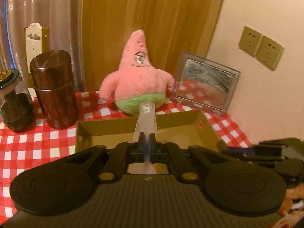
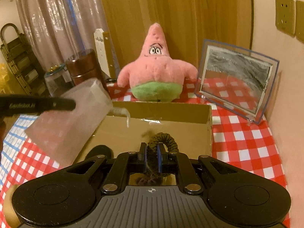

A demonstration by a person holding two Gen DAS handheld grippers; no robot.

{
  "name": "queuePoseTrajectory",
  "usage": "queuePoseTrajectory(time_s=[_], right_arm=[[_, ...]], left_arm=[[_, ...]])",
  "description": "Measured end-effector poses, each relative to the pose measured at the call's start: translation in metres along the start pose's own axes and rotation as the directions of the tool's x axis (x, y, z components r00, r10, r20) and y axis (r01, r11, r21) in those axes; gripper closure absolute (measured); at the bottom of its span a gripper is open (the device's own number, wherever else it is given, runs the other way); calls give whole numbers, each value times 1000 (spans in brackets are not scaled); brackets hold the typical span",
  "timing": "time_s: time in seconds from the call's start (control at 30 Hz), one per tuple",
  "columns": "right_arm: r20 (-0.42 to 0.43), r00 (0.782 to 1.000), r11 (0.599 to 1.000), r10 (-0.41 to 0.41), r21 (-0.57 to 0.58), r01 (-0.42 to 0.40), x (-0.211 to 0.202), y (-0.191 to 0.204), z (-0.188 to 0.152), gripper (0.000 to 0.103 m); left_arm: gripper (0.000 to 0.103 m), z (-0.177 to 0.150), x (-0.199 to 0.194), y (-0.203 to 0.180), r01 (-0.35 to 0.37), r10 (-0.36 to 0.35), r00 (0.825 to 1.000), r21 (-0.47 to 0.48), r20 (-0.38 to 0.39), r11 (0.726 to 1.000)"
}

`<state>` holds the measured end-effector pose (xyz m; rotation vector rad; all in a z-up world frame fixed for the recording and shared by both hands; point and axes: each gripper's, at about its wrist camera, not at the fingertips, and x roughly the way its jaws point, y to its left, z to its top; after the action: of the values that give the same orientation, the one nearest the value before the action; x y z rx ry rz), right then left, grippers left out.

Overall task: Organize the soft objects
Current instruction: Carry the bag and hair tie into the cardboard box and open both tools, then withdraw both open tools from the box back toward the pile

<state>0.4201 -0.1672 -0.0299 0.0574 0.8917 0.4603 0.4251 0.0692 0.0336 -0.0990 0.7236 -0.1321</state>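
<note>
From the left wrist view, going left to right, we see a glass jar (image 1: 15,102) at nine o'clock, a brown canister (image 1: 55,89) beside it, the pink star plush (image 1: 136,76) at twelve o'clock, and a clear picture frame (image 1: 205,83) at two o'clock, all standing on the checked tablecloth (image 1: 38,142). The open cardboard box (image 1: 199,125) sits just in front of the plush.

Our left gripper (image 1: 146,138) has its fingers closed on a pale translucent pouch (image 1: 146,117), seen edge-on here, held above the box's near side. Our right gripper (image 2: 152,150) is clamped on a dark braided hair tie (image 2: 163,140), whose loop rises over the fingertips above the near wall of the box.

As for progress, we judge the task to be at an early or middle stage: as much of the box floor as we can see holds nothing, two soft items are in hand but not yet dropped in, and the plush stands outside, touching or just behind the far wall at twelve o'clock.

The right wrist view shows what the left cannot: the broad flat face of the pouch (image 2: 72,115) at nine o'clock, with a white cord dangling from it over the box's left corner, and a folded rack far left. The left view alone shows the canister's full height and the jar's dark contents.
</note>
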Motion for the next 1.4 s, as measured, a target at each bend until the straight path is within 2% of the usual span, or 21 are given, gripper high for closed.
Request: queuePoseTrajectory(time_s=[0.07, 0.27, 0.6, 0.67, 0.73, 0.8, 0.83, 1.07, 1.4], right_arm=[[-6, 1000, 1000, -1, 3, 1, 4, -2, -1, 92], [-18, 1000, 1000, -5, 8, 5, 11, -5, -4, 92], [-13, 1000, 1000, -16, 25, 16, 19, -6, -2, 92], [0, 1000, 1000, -11, 24, 11, 20, -7, 0, 92], [-1, 1000, 1000, -8, 25, 8, 22, -7, 1, 85], [6, 1000, 999, -10, 38, 10, 21, -9, 1, 51], [18, 1000, 999, -8, 46, 7, 18, -10, 0, 48], [13, 1000, 999, -21, 47, 21, 0, -5, -6, 48], [39, 999, 999, -35, 34, 33, -59, 15, -19, 48]], left_arm=[[91, 1, 5, 6, -12, 11, 1000, -18, -13, 1000], [90, -4, 3, 11, -39, 39, 999, 5, -28, 999], [89, -11, 0, 10, -36, 37, 998, 32, -47, 999], [86, -11, -2, 10, -36, 38, 998, 39, -46, 999], [83, -12, -4, 9, -31, 33, 998, 41, -46, 999], [81, -13, -8, 9, -25, 27, 999, 40, -45, 999], [80, -14, -10, 9, -21, 23, 999, 40, -44, 999], [75, -20, -31, 6, -5, 7, 999, 31, -43, 1000], [71, -37, -85, -10, -18, 20, 999, 31, -48, 999]])
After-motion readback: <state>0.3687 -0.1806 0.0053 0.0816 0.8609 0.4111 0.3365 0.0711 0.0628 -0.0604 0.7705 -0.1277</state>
